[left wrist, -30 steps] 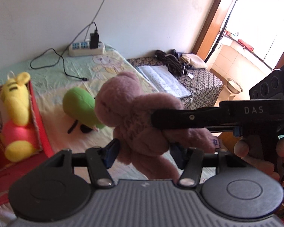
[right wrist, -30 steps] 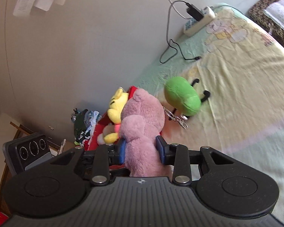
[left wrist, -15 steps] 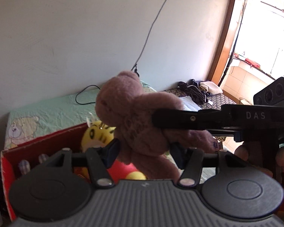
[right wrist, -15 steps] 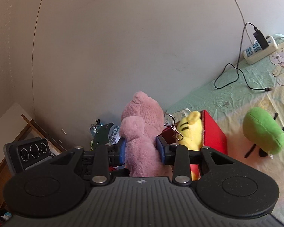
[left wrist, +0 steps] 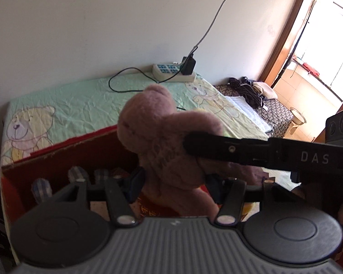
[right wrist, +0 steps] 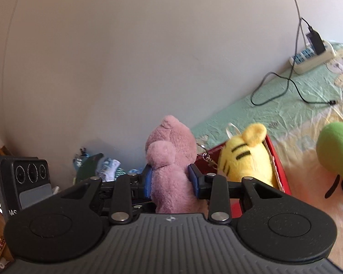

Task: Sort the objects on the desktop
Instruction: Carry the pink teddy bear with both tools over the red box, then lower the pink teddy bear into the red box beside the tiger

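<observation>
A pink plush bear is held by both grippers above a red box. My left gripper is shut on its lower body. My right gripper is shut on its middle; its black finger crosses the left wrist view from the right. A yellow striped tiger plush sits inside the red box. A green plush lies on the bed to the right of the box.
The light green cartoon bedsheet covers the bed. A white power strip with a black charger and cable lies by the wall. Clothes and cords lie on a patterned surface by the doorway. Checked items sit in the box.
Both grippers carried the pink bear left from above the sheet to above the red box. The green plush left the left wrist view. Both grips stayed shut.
</observation>
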Tool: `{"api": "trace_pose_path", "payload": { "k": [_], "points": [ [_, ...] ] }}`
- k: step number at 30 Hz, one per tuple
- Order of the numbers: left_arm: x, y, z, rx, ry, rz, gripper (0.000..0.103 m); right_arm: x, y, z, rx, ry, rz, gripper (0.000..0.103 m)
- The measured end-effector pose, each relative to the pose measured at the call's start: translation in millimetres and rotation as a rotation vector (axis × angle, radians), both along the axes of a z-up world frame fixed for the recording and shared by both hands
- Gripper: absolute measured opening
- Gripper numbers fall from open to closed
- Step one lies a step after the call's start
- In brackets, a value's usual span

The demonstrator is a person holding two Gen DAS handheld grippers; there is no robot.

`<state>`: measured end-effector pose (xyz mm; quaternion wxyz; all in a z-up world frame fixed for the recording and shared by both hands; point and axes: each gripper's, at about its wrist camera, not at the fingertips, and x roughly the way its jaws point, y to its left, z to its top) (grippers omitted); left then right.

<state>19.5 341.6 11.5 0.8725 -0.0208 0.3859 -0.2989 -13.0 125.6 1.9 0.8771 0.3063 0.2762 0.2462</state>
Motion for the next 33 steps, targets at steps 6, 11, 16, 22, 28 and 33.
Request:
{"api": "trace_pose_path", "payload": {
  "k": [6, 11, 16, 22, 28, 33],
  "points": [
    [10.3, 5.7, -24.8, 0.042, 0.048, -0.004, 0.059, 15.8, 16.3, -21.7, -0.054, 0.073, -0.012, 0.034],
    [14.2, 9.9, -32.4, 0.052, 0.064, 0.013, 0.058, 20.1, 26.3, -32.2, -0.066, 0.096, -0.033, 0.034],
    [11.1, 5.1, -37.3, 0.09, 0.039, 0.006, 0.057, 19.6, 37.3, -34.1, -0.138, 0.103, -0.063, 0.034],
    [-3.0, 3.1, -39.4, 0.12, 0.031, -0.016, 0.056, 13.7, 41.2, -32.8, -0.192, 0.148, -0.046, 0.033],
    [-7.6, 1.0, -44.3, 0.152, 0.014, -0.012, 0.051, 14.8, 57.0, -34.6, -0.325, 0.143, -0.027, 0.033],
    [-2.0, 5.4, -44.5, 0.13, 0.044, 0.011, 0.048, 25.6, 58.1, -43.7, -0.331, 0.14, -0.039, 0.033]
  ]
}}
